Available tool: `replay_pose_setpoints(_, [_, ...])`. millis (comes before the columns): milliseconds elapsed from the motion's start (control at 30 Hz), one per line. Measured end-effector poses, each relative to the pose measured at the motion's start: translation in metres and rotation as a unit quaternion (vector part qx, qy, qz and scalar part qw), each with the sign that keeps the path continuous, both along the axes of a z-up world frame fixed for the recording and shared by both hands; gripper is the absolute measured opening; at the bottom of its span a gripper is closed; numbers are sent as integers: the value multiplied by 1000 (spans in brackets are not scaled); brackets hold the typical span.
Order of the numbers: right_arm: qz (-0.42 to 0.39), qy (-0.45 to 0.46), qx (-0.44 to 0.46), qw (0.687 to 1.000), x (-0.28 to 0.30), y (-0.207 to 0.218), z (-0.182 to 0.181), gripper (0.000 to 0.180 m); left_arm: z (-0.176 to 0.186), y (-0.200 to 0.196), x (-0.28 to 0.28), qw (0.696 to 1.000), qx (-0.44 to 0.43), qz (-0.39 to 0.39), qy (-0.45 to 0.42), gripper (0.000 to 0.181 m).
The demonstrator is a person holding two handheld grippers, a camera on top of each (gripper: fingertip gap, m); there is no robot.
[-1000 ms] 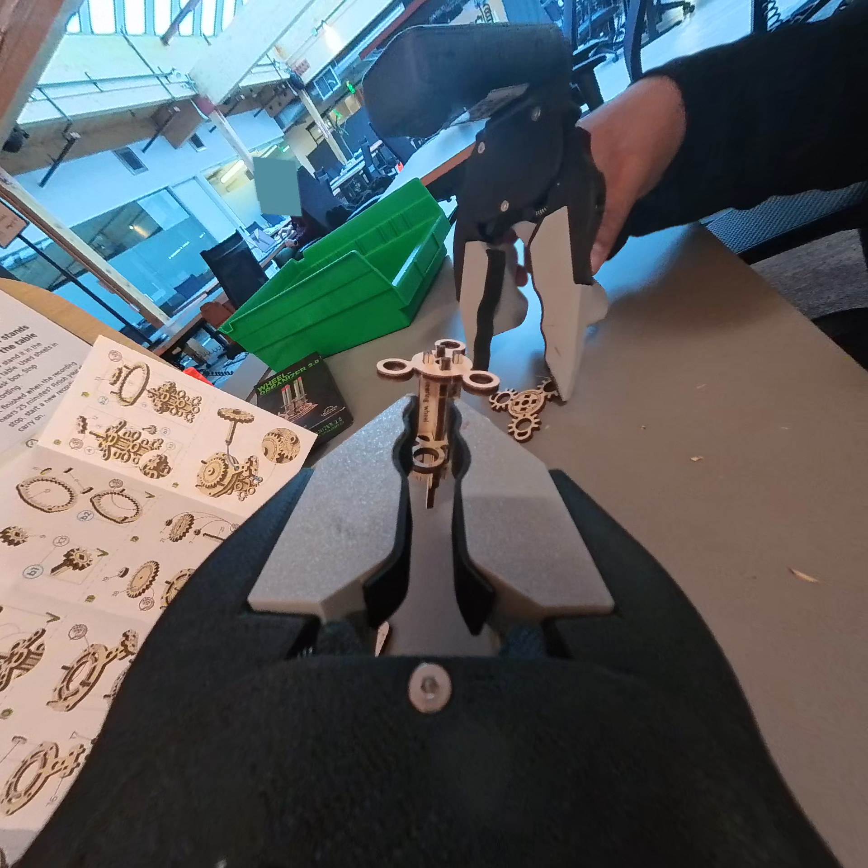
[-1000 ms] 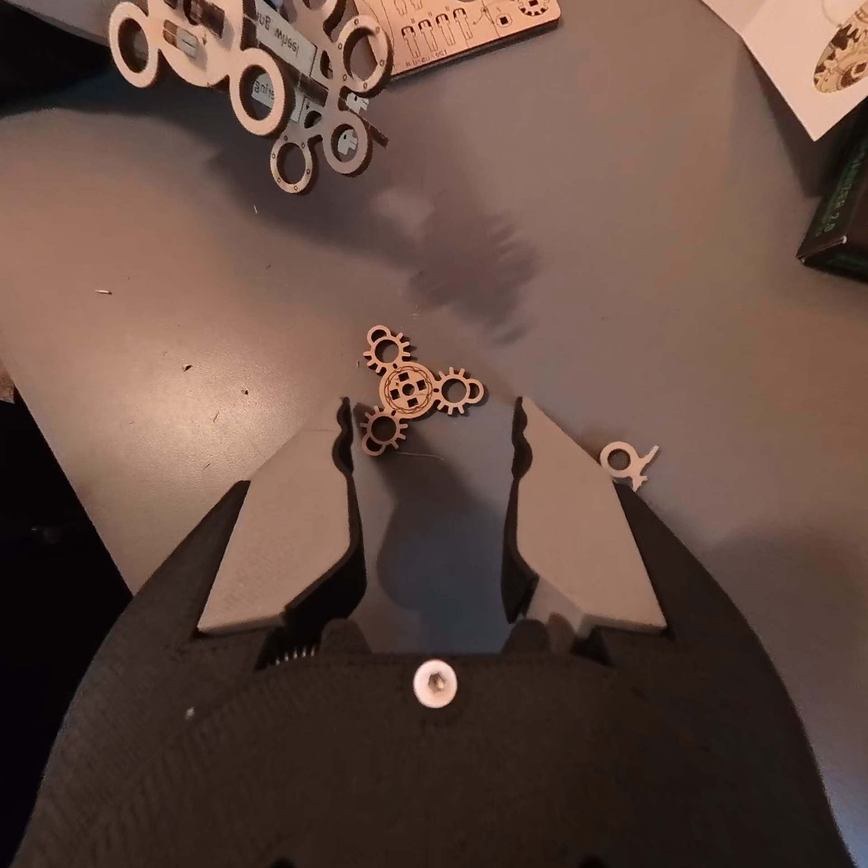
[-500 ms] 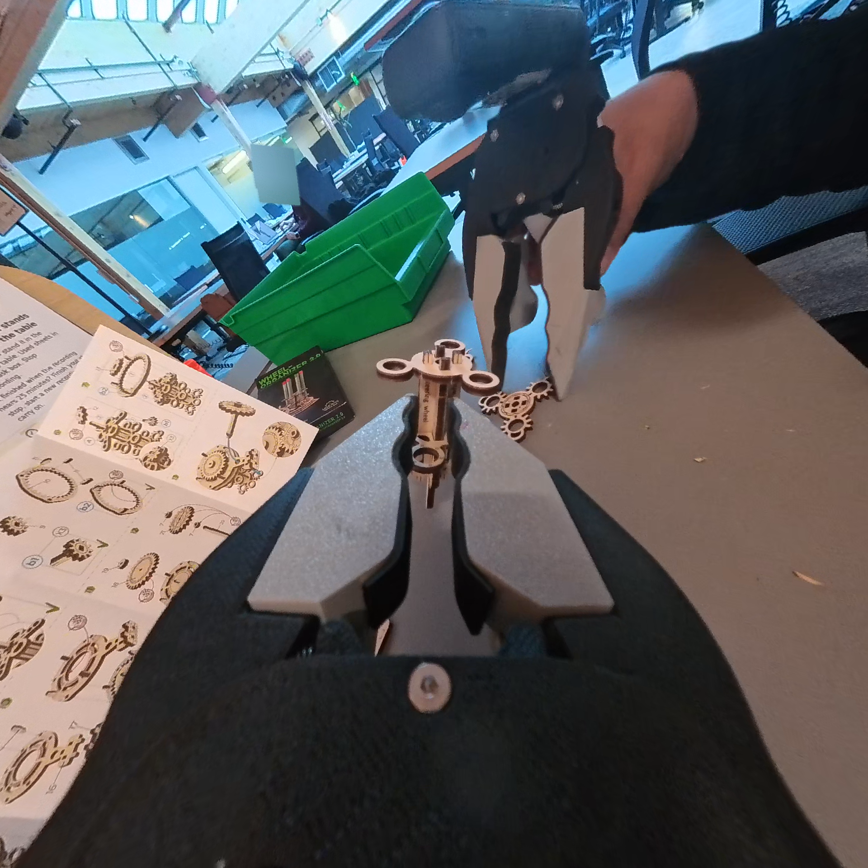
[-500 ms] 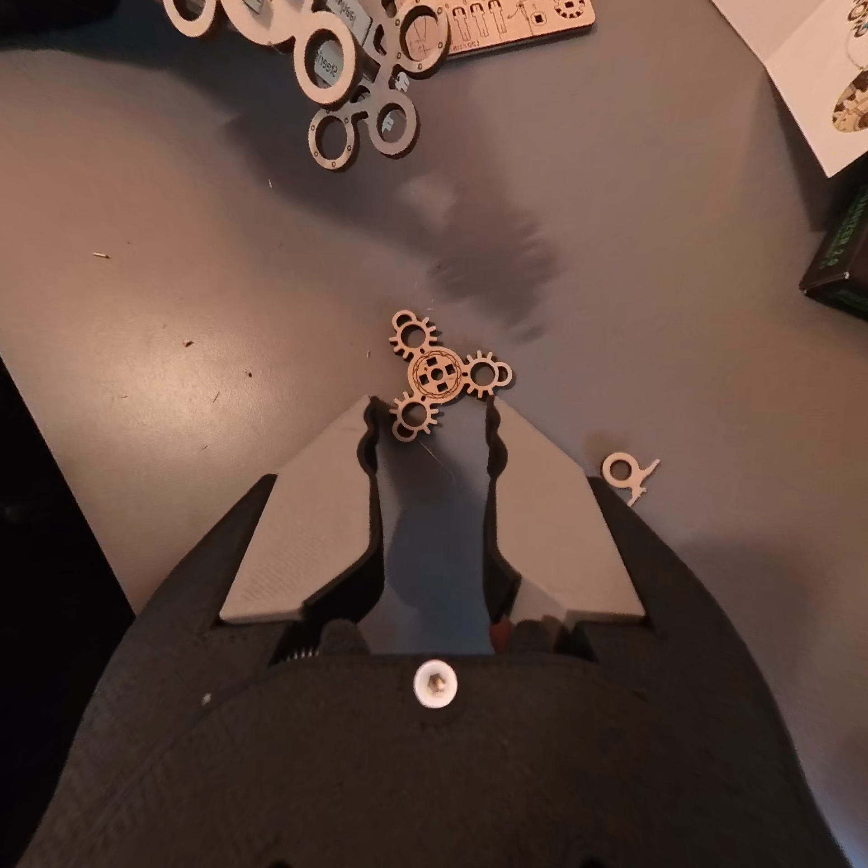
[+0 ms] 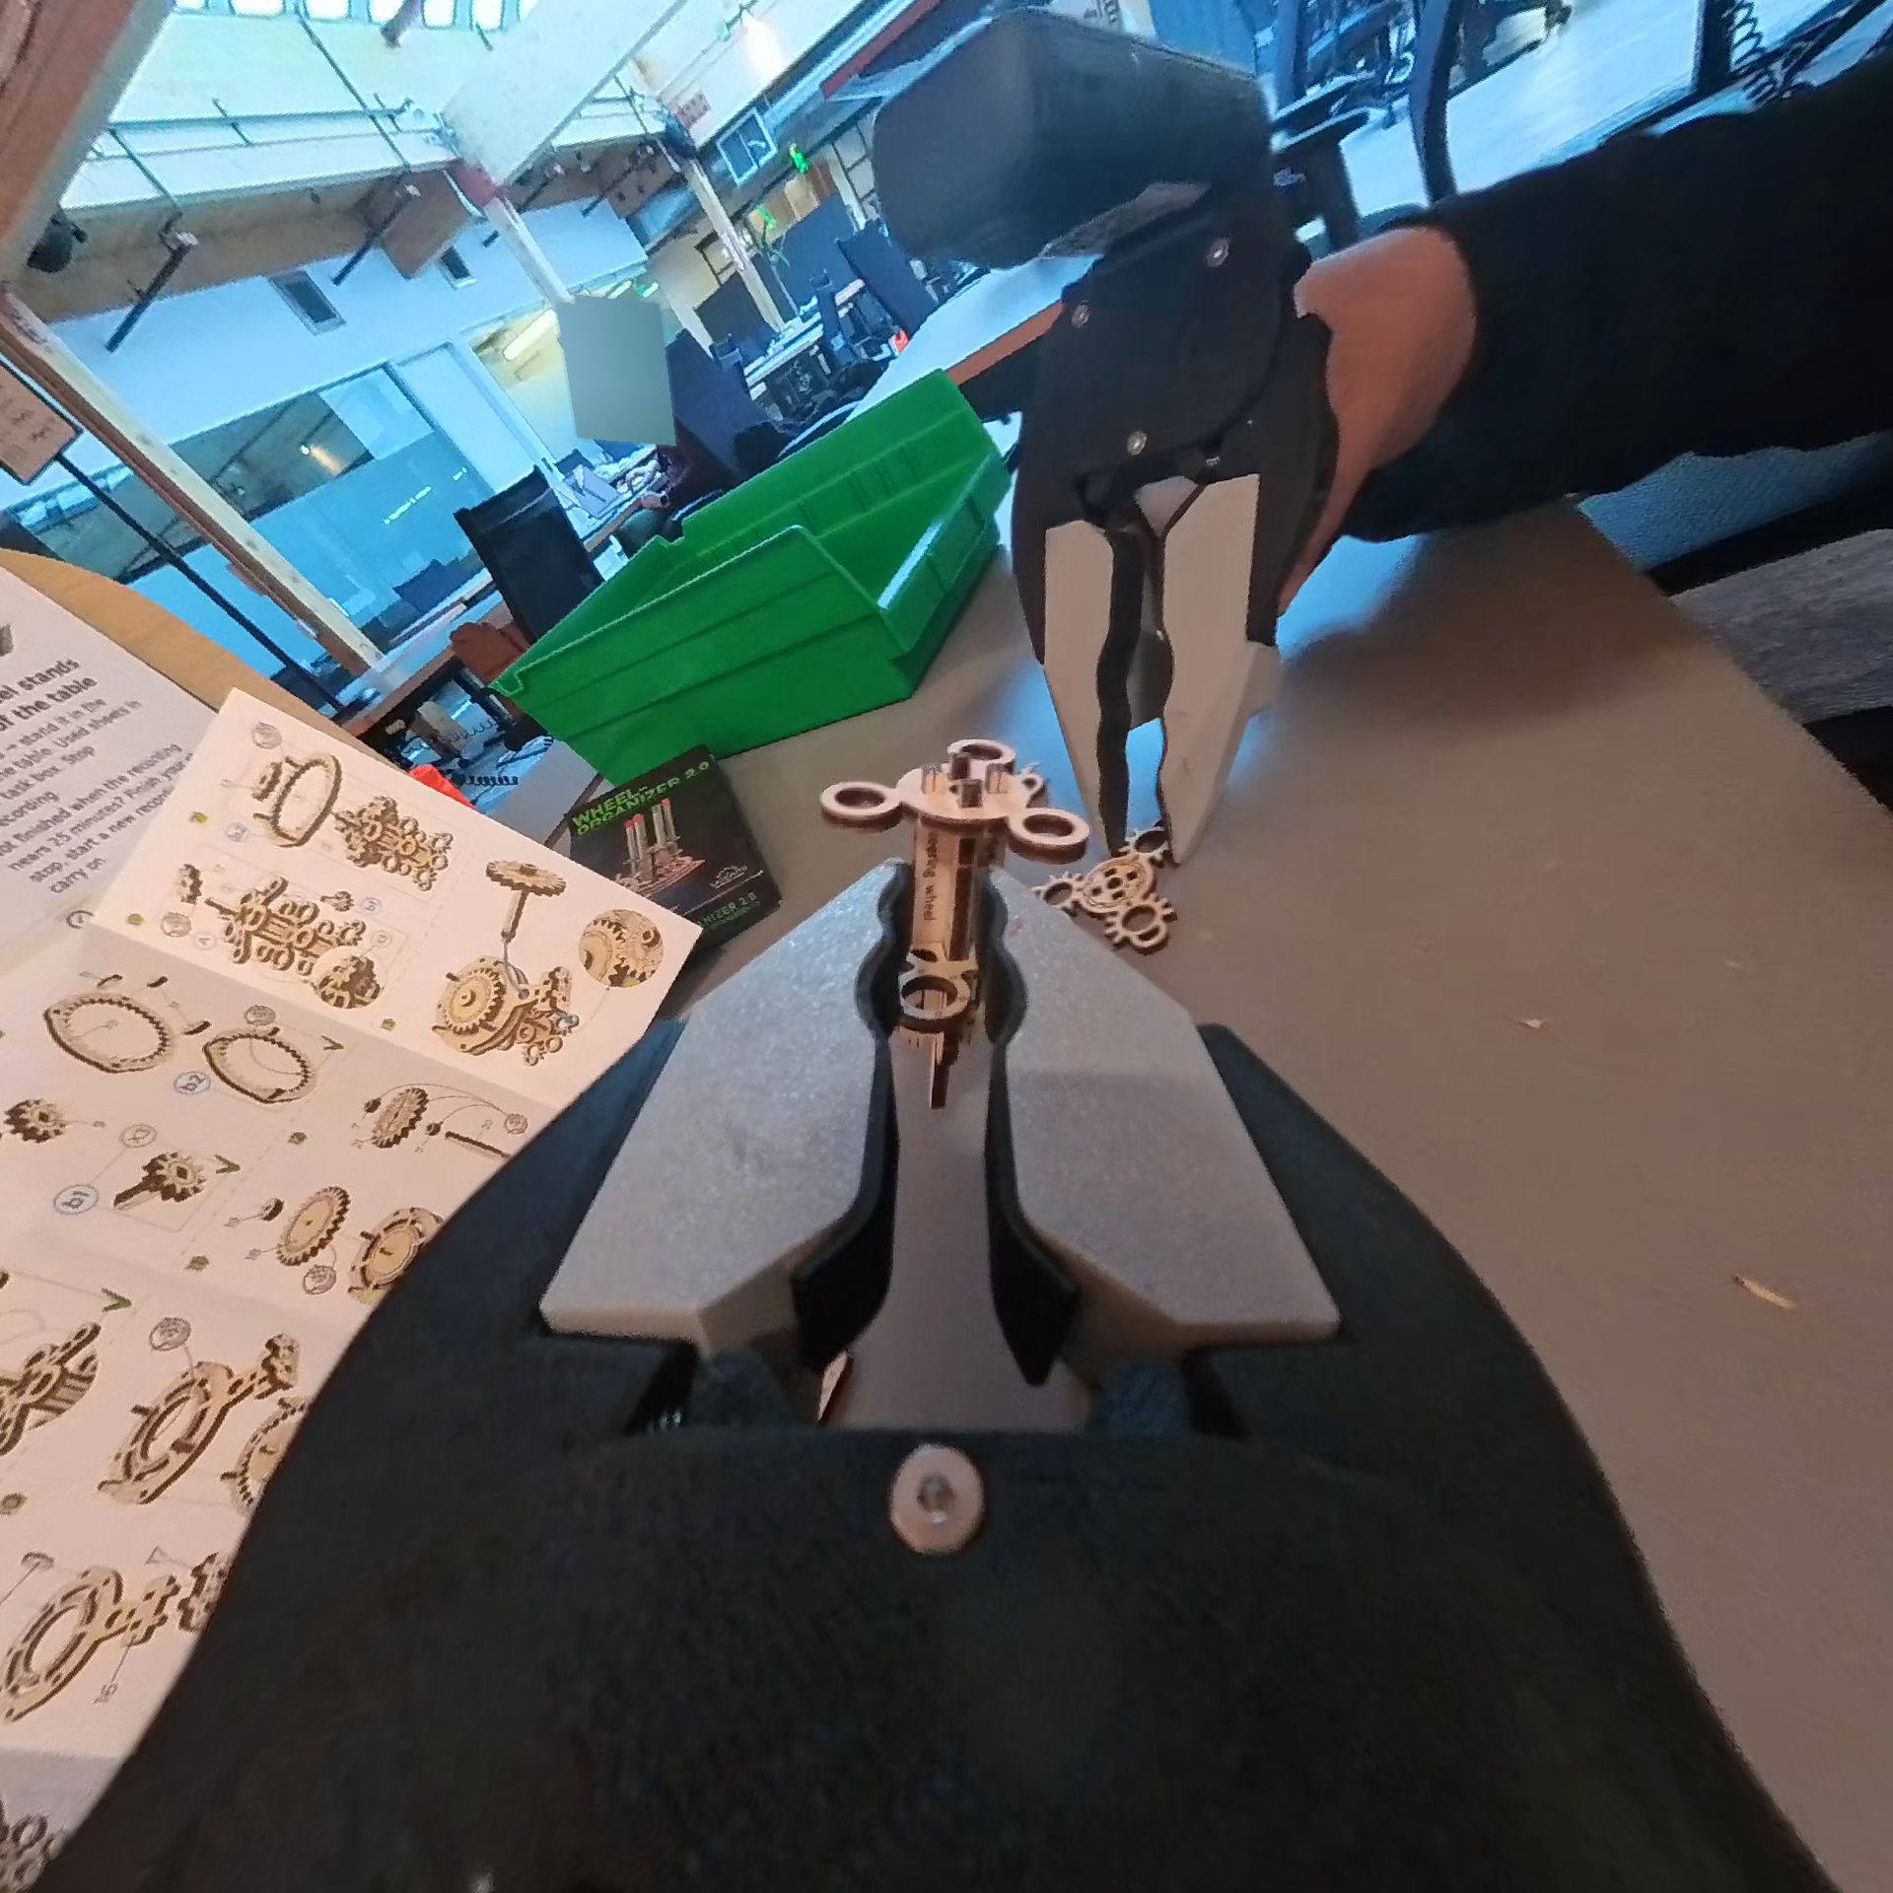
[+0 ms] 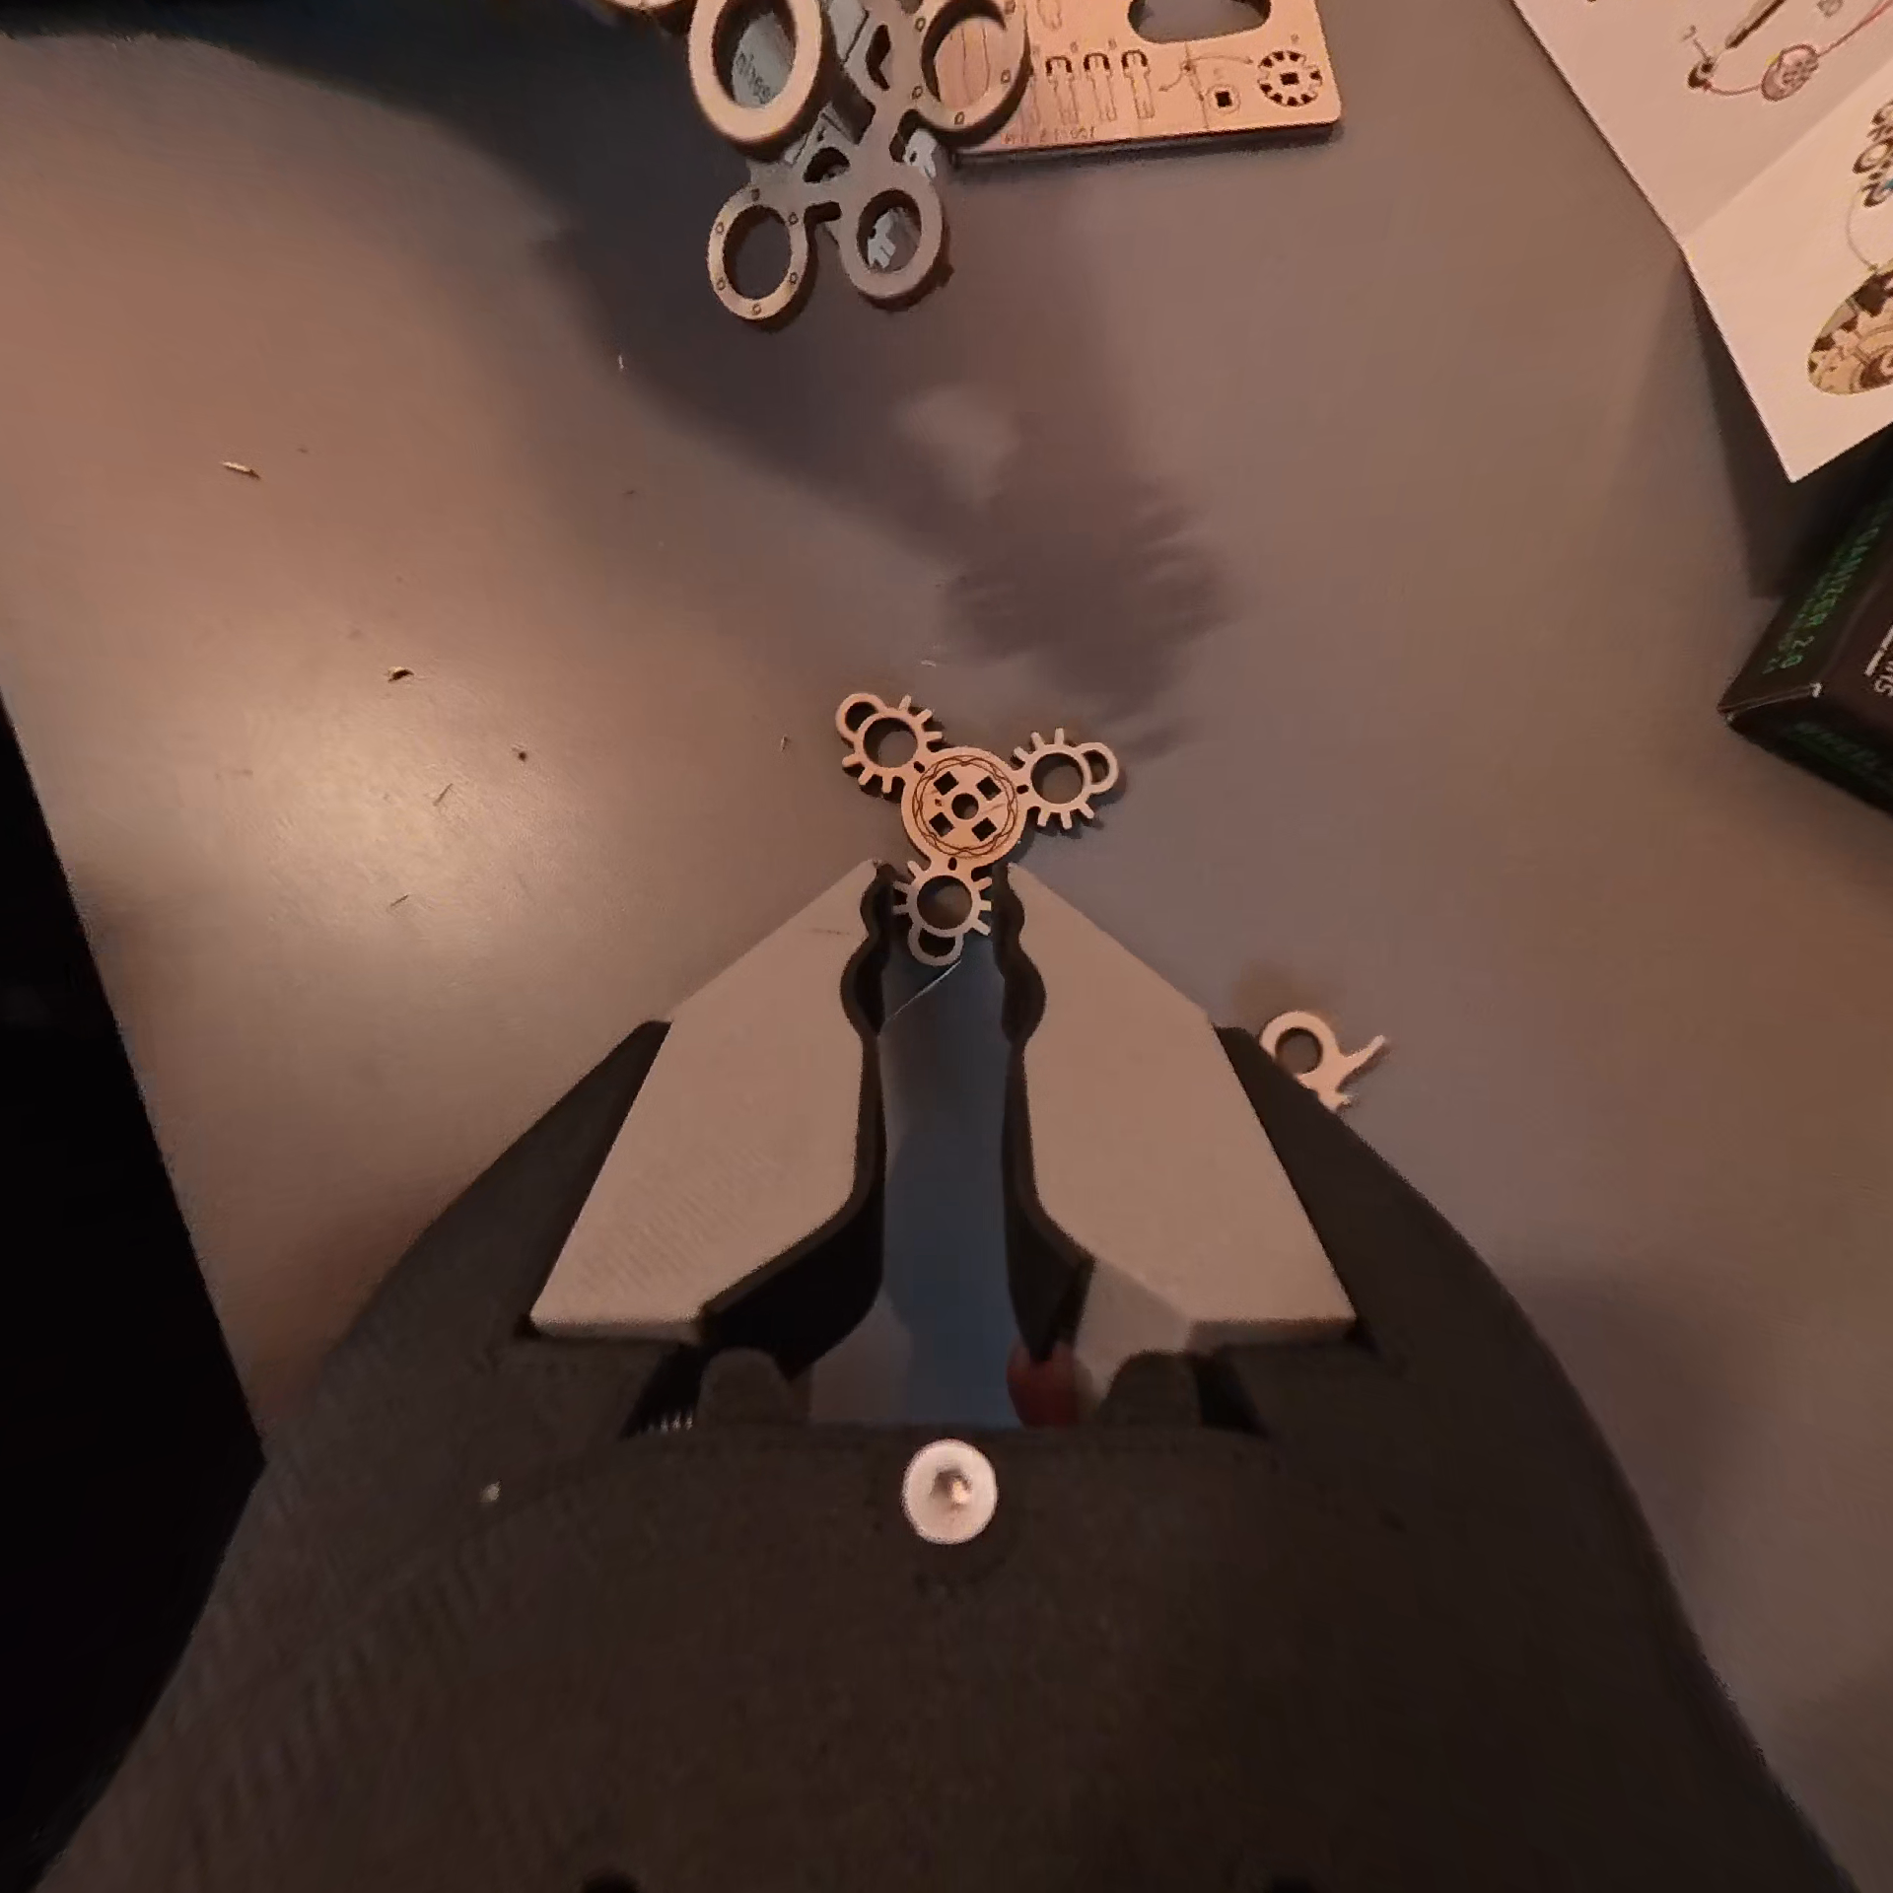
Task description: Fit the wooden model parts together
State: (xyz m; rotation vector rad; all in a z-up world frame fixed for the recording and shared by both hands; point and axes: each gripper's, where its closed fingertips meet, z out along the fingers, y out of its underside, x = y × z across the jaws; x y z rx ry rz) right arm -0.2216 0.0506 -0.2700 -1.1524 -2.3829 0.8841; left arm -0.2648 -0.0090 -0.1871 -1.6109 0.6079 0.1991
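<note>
At left, the left gripper [image 5: 937,927] is clamped on one upright pale wooden axle assembly with ring lobes [image 5: 948,850]. Rightward, the right gripper [image 6: 942,896] pinches one lobe of a flat three-lobed wooden gear piece [image 6: 968,804] on the grey table [image 6: 1434,717]. Judged step: pickup. Next, lift it and align its square holes over the axle pegs. One small wooden ring scrap [image 6: 1316,1055] lies alongside.

Setting: open-plan office with workshop use | Evidence: rows of desks and black office chairs [image 5: 528,558] behind glass partitions; high ceiling with exposed beams | Bench: grey table [image 5: 1537,922] with green parts bin [image 5: 779,615] and assembly instruction sheet [image 5: 256,1024]
</note>
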Motion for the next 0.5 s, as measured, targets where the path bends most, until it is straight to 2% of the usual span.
replay_pose_setpoints(333, [49,71,-1,996,-7,9,6,15,4,4,-13,999,0,42,-32,8])
replay_pose_setpoints(500, [47,108,-27,993,-10,13,19,15,9,3,-19,996,2,47,-71,8])
